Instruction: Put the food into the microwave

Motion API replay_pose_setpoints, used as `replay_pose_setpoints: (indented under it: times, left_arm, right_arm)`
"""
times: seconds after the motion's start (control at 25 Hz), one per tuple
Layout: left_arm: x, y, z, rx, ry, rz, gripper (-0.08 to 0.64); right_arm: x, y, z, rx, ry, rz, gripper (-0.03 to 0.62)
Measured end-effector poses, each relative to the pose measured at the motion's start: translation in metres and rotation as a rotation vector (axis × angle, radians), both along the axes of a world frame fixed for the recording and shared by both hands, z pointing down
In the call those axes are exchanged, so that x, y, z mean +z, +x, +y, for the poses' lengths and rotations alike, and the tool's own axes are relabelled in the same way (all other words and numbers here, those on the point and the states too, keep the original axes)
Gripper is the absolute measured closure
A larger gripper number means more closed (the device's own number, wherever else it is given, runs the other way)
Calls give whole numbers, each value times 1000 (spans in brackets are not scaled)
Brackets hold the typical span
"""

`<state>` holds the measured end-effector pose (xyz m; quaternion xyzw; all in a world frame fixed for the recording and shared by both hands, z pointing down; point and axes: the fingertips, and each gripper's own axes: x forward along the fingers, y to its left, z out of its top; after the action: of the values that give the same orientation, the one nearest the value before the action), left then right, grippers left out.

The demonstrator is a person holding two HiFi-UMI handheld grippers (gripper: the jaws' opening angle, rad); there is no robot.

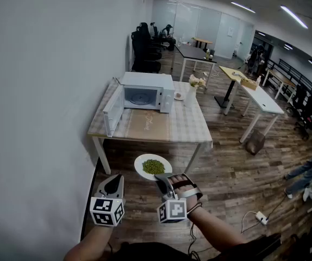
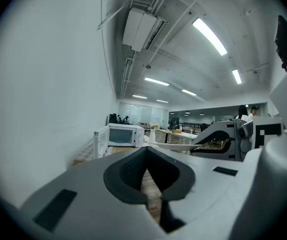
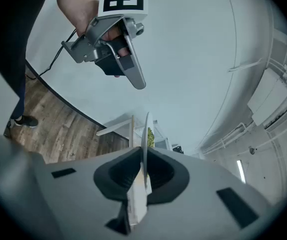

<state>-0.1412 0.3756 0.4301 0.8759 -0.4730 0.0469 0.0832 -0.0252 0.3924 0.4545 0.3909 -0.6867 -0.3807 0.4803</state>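
Wood-plank floor (image 1: 237, 167), white wall (image 1: 42, 91) filling frame left. Table (image 1: 191, 129) at centre carries microwave (image 1: 148, 86), its door (image 1: 113, 112) swung open leftward, vase (image 1: 191, 95) just beside it on the right. Plate (image 1: 143, 163) of green food (image 1: 154, 166) at lower centre, short of the table, rim clamped in right gripper (image 1: 161, 179). Left gripper (image 1: 112, 182) lower left, jaws together, empty.

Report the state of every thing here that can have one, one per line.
microwave door: swung wide open.
microwave: standing on the table, chamber empty.
plate: held in the air, short of the table.
green food: piled on the plate.
right tool: shut on the plate's rim.
left tool: shut, holding nothing.
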Motion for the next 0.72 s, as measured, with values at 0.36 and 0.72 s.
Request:
replay_pose_setpoints:
  times: [0.36,0.72]
  left_arm:
    - [1,-3,2,0,-6,3,551]
    - [5,-13,2,14,-18,9,552]
  right_arm:
    - [1,-4,1,-5,1,2,558]
    - [-1,-23,3,-27,6,-35,558]
